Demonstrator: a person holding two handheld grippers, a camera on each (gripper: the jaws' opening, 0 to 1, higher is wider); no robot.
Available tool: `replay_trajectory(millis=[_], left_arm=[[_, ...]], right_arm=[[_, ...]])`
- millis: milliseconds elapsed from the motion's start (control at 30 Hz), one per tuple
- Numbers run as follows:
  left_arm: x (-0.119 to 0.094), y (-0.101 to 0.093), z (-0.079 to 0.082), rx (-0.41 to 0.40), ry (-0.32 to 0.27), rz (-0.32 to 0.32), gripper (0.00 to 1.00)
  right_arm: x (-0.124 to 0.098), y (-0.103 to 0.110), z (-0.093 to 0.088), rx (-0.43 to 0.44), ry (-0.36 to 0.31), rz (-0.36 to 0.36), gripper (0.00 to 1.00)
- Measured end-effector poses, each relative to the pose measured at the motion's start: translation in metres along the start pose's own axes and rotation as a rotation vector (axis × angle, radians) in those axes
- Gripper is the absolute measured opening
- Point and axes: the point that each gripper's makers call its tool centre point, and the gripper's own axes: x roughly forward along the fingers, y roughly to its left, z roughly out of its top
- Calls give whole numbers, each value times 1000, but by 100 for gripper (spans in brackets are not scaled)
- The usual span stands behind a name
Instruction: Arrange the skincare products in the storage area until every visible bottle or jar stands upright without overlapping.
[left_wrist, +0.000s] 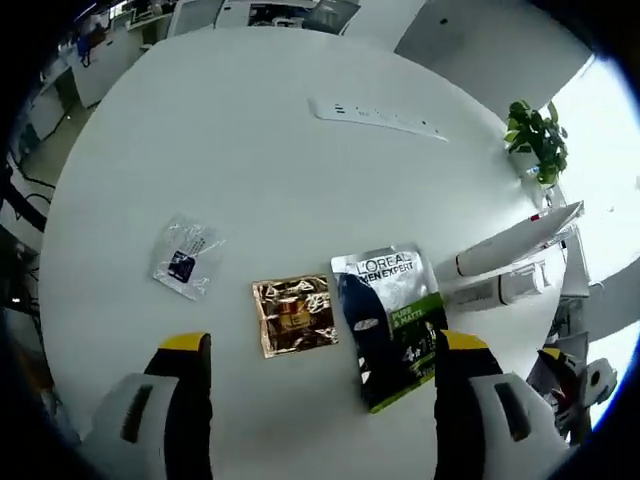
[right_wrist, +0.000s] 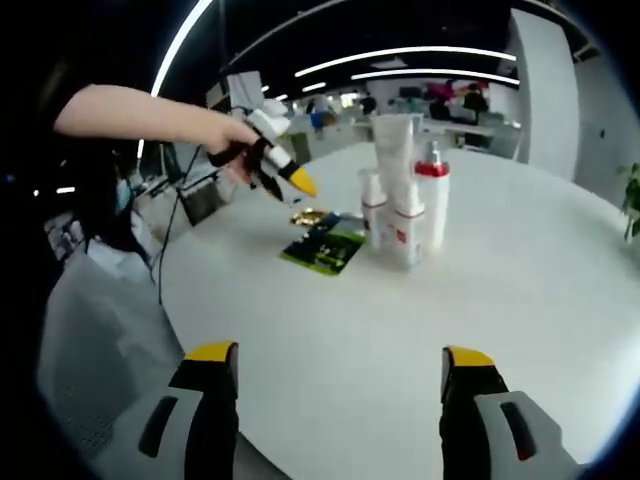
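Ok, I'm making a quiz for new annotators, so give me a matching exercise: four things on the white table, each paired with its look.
Things:
1. L'Oreal sachet
2. foil sachet
3. clear packet
4. potted plant

Looks:
A. gold, crinkled
B. leafy green, at the table edge
C. see-through with a dark label
D. silver top, green lower corner

Pairs: 1-D, 2-A, 3-C, 4-B

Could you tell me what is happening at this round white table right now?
A person holds a two-finger gripper in each hand over the round white table. The left gripper hovers open above a green-and-black sachet, a gold foil packet and a small clear packet. The right gripper is open and empty, facing a cluster of upright white bottles and tubes. Nothing is grasped.
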Motion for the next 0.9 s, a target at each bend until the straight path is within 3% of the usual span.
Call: replay_trajectory(millis=[33,133,367,567,900], left_arm=[[-4,3,-1,26,-28,20,92],[-12,7,-12,55,-40,29,96],[-28,6,-36,62,-81,-24,99],[-56,-4,-48,62,-236,-75,99],[-87,-3,-94,42,-324,-92,99]], right_arm=[[0,1,0,-3,0,2,87],[1,3,-1,-15,6,9,87],[2,9,-1,-53,18,23,89],[2,11,-1,-66,26,26,92],[2,9,-3,-71,36,14,96]])
